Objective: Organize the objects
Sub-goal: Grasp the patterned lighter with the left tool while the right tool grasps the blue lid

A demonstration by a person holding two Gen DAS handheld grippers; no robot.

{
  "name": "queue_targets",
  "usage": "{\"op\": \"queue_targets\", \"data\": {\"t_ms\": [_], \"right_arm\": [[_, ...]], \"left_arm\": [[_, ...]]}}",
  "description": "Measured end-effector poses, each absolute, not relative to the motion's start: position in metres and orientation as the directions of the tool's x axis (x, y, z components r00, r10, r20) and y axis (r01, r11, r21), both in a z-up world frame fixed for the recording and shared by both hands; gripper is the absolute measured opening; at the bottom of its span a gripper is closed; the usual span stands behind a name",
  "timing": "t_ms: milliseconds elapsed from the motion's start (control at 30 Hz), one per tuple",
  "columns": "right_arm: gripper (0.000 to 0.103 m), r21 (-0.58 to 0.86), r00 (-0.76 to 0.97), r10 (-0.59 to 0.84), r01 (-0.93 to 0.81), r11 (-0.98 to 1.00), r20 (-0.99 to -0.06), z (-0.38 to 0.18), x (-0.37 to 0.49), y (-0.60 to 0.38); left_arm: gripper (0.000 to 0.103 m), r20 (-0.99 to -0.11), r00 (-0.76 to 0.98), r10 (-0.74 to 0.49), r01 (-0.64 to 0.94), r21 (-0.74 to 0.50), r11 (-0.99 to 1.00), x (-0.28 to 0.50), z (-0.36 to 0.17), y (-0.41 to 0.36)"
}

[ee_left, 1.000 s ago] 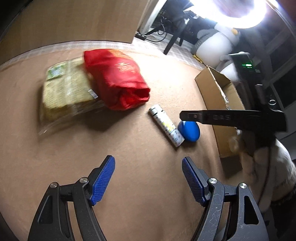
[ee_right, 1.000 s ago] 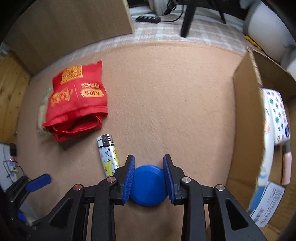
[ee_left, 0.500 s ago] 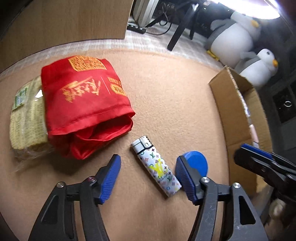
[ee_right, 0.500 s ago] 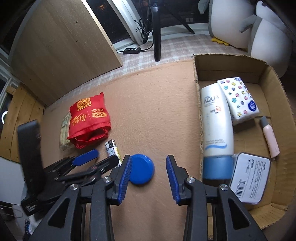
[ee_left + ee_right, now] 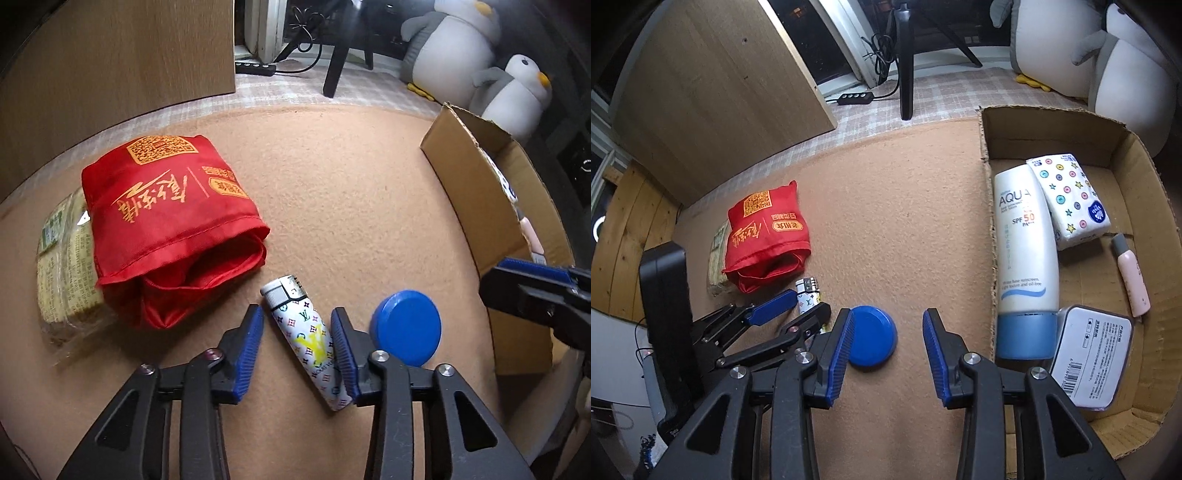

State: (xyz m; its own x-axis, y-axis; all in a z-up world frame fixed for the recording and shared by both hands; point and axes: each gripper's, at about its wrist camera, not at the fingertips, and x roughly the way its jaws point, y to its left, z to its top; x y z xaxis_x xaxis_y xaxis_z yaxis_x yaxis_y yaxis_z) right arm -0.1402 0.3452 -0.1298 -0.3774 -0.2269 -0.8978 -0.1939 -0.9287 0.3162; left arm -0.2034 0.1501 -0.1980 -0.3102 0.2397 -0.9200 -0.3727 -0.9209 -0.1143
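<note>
A white lighter [image 5: 306, 332] with coloured logos lies slantwise on the tan mat. My left gripper [image 5: 297, 343] straddles it and its jaws are closing. The right pad [image 5: 341, 343] touches the lighter; the left pad [image 5: 253, 339] stands a little off it. A blue round lid [image 5: 406, 328] lies flat just right of the lighter. In the right wrist view my right gripper [image 5: 888, 347] hangs open above the mat, with the blue lid [image 5: 871, 339] lying free by its left pad [image 5: 842, 350]. The left gripper [image 5: 798, 310] sits at the lighter [image 5: 807, 291].
A red pouch [image 5: 166, 229] lies on a yellow-green packet [image 5: 62, 273] at the left. At the right an open cardboard box [image 5: 986, 221] holds a sunscreen tube [image 5: 1023, 251], a tissue pack [image 5: 1067, 195], a pink tube [image 5: 1130, 277] and a white tin [image 5: 1089, 354]. Penguin plush toys [image 5: 517, 92] stand behind it.
My left gripper came over the lighter and narrowed its jaws around it. My right gripper let go of the blue lid and lifted back; the box came into its view.
</note>
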Motion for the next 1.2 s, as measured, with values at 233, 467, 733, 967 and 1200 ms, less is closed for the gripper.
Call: {"op": "queue_targets", "data": {"t_ms": [233, 467, 733, 967, 1200], "right_arm": [[0.035, 0.301, -0.343, -0.231, -0.167, -0.939, -0.911, -0.141, -0.146, 0.329], [0.041, 0.251, -0.290, -0.204, -0.137, -0.958, -0.935, -0.162, -0.153, 0.312], [0.051, 0.183, -0.250, -0.156, -0.089, -0.979, -0.956, -0.178, -0.159, 0.295], [0.054, 0.090, -0.245, -0.084, -0.013, -0.996, -0.966, -0.179, -0.159, 0.278], [0.055, 0.035, -0.246, -0.043, 0.035, -0.999, -0.968, -0.181, -0.156, 0.271]], "left_arm": [[0.027, -0.916, -0.312, 0.251, -0.395, -0.115, -0.912, -0.192, -0.199, 0.136], [0.025, -0.911, -0.293, 0.289, -0.374, -0.169, -0.912, -0.186, -0.199, 0.115], [0.024, -0.905, -0.282, 0.318, -0.354, -0.209, -0.912, -0.182, -0.200, 0.101], [0.024, -0.902, -0.278, 0.330, -0.346, -0.226, -0.911, -0.181, -0.201, 0.096], [0.024, -0.901, -0.276, 0.335, -0.345, -0.233, -0.909, -0.179, -0.200, 0.093]]}}
